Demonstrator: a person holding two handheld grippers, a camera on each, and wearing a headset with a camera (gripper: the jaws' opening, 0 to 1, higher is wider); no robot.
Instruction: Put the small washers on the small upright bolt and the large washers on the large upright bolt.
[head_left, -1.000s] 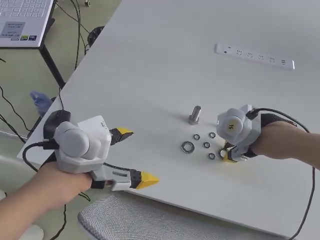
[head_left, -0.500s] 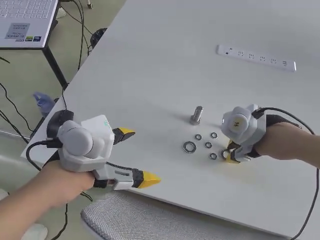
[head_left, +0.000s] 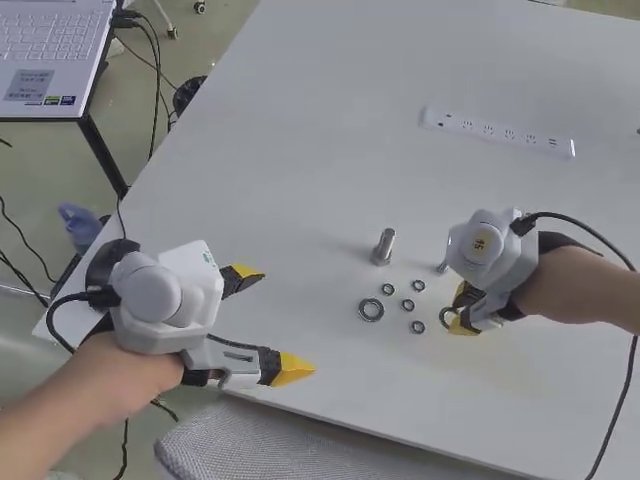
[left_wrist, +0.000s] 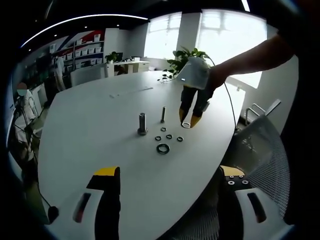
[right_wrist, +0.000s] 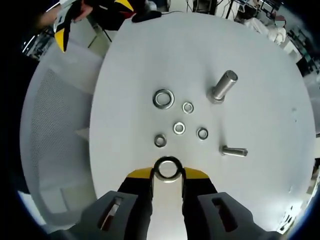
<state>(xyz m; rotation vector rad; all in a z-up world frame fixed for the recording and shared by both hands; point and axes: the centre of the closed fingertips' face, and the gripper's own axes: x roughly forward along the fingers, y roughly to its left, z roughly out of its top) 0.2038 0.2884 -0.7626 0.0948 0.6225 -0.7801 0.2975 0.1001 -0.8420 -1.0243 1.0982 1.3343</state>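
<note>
My right gripper (head_left: 458, 320) is shut on a large washer (right_wrist: 167, 168), held upright between its yellow tips just above the white table (head_left: 330, 120). Ahead of it lie several small washers (right_wrist: 179, 128) and a second large washer (right_wrist: 163, 98). The large bolt (right_wrist: 222, 86) stands upright beyond them. The small bolt (right_wrist: 234, 150) stands to the right. In the head view the large bolt (head_left: 384, 245) and small bolt (head_left: 441, 265) stand behind the washers (head_left: 408, 304). My left gripper (head_left: 268, 320) hangs open at the table's near edge, holding nothing.
A white power strip (head_left: 495, 133) lies at the back of the table. A grey mesh chair (head_left: 250, 450) sits under the near edge. On a side table at far left stands a laptop (head_left: 45, 40), with cables on the floor.
The right gripper has shifted slightly with the large washer in its jaws, uncovering the small bolt behind it. The left gripper stays open in place. The head camera has moved a little.
</note>
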